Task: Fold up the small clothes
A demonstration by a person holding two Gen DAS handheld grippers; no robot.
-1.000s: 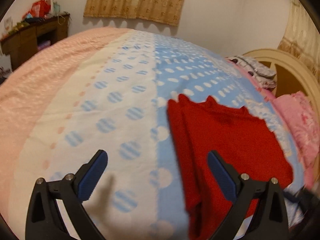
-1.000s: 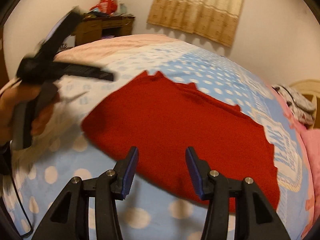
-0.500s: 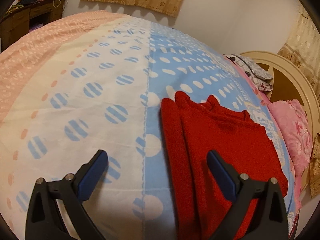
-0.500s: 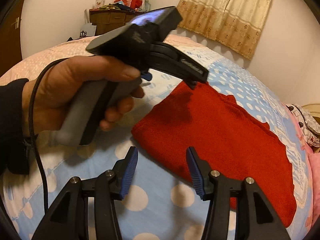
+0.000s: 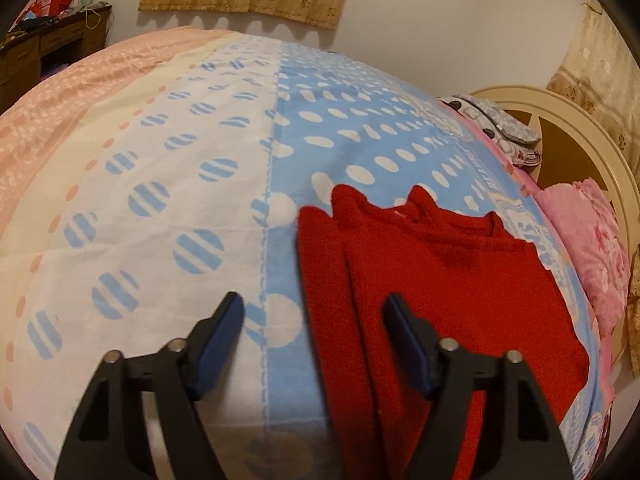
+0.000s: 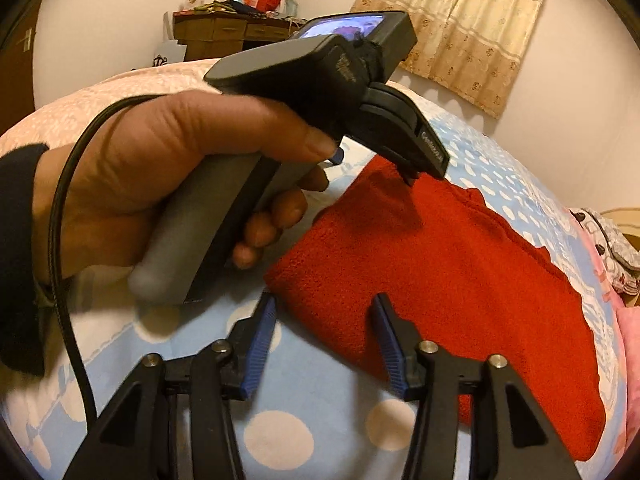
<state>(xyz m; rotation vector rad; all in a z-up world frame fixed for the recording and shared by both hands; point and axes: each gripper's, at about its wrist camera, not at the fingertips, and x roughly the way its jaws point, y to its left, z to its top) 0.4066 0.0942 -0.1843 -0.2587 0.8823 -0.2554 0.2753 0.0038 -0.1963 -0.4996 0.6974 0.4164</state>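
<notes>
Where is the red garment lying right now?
The red garment lies folded on the blue polka-dot bedspread, right of centre in the left wrist view, ahead of both open grippers, with the pink pillow beyond it.

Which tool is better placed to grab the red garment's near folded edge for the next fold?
Probably the left tool: its open jaws straddle the red garment's folded edge. The right tool, also open, sits at the near corner.

Fuzzy matt red knit garment [image 5: 460, 292], printed cotton bedspread [image 5: 180, 184]
</notes>
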